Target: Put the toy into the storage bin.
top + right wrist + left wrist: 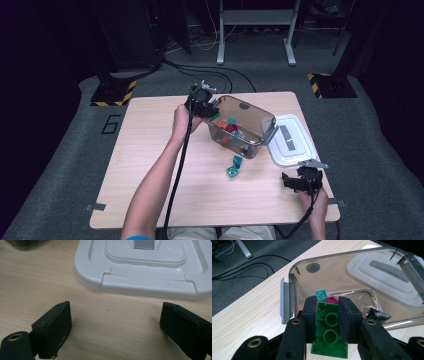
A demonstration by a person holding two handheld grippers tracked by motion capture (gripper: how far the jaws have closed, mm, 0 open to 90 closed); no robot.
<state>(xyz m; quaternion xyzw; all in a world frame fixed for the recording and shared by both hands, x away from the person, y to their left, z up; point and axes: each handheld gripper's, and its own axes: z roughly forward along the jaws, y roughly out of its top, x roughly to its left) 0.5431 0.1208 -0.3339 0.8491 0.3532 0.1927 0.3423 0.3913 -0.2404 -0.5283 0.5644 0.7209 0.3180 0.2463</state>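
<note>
Green brick sits clamped between the left gripper jaws at the clear bin's rim. 2 teal blocks lie beside the bin. Right gripper gapes wide near the white lid.

The table is being lit evenly from overhead, while the surrounding floor is being left dim, with corners vignetted. Glare is being thrown off the white lid beyond the fingertips. The nearest fingers are being rendered slightly soft.
</note>
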